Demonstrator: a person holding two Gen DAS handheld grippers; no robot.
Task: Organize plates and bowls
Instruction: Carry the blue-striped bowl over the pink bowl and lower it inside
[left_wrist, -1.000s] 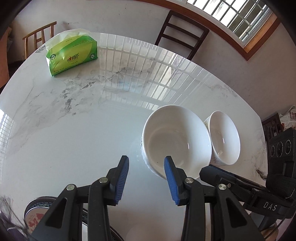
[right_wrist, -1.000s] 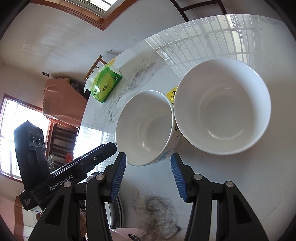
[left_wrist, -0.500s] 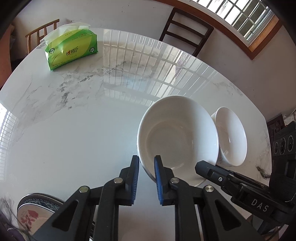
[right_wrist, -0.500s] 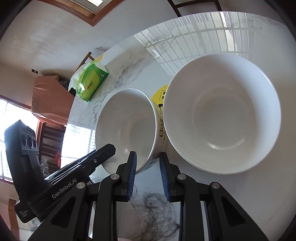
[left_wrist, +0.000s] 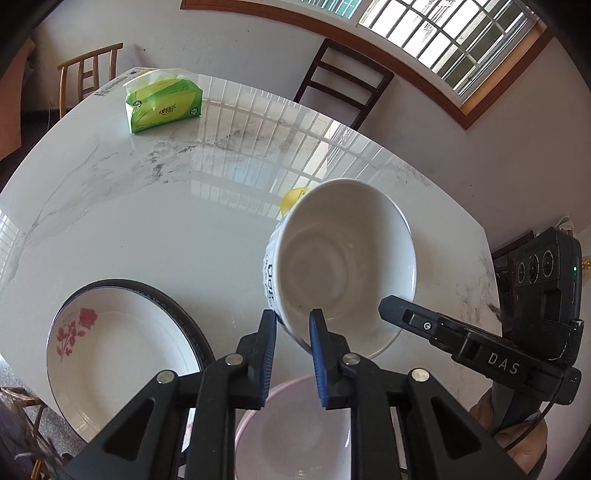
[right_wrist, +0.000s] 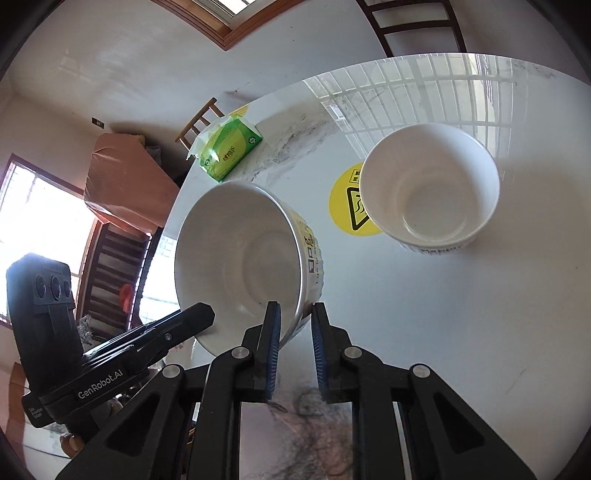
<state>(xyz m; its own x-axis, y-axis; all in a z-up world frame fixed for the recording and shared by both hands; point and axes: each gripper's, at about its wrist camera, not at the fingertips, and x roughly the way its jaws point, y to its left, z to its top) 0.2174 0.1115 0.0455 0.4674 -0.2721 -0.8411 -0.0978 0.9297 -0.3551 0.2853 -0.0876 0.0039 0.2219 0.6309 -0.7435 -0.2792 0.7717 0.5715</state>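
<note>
Both tongs have just closed on bowl rims and lifted. The left tongs (left_wrist: 291, 332) clamp the big bowl (left_wrist: 343, 258), now tilted off the bench (left_wrist: 147, 206); the right tongs (right_wrist: 295, 325) clamp the small bowl (right_wrist: 240, 266), now apart from the big bowl, uncovering a yellow sticker (right_wrist: 347, 206).

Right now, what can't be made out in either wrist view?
- Yellow sticker: left wrist view, the tilted bowl hides nearly all; right wrist view, the far bowl covers its right part.
- Print on the tilted bowl's side: too small and curved to read.
- Tissue pack lettering: too small.
</note>
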